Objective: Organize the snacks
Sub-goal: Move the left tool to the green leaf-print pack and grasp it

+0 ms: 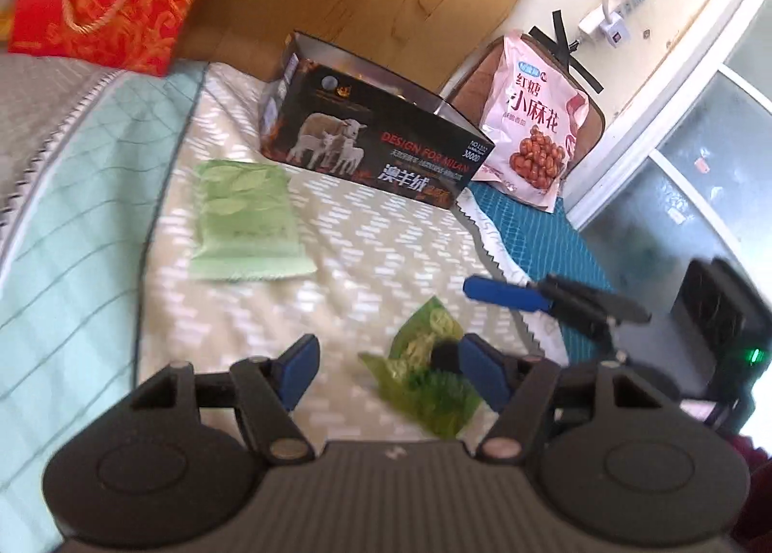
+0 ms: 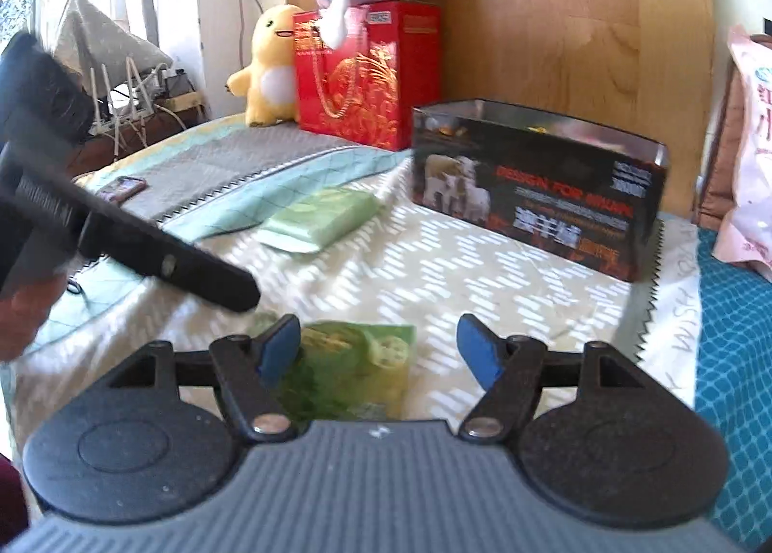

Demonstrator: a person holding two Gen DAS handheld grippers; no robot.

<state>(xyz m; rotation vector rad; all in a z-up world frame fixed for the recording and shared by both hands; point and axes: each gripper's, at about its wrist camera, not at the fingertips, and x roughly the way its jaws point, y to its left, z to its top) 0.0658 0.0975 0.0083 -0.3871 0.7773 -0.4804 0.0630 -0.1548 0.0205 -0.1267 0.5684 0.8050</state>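
Hand-held gripper (image 2: 379, 350) hovers open-jawed over patterned bedspread (image 2: 434, 263) beside wooden headboard (image 2: 555, 22).

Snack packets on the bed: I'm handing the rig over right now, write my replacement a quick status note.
Left gripper: jaws open, holding nothing.
Right gripper: jaws open, holding nothing.
Dark green packet lies loose on the bedspread just ahead of both grippers.
Pale green packet lies flat farther back, left of the black box.
Pink snack bag leans upright behind the box's right end.
Done: something may already sit in the open-topped box; too blurred to tell.
Left: probably three packets to put away, the dark green one first.
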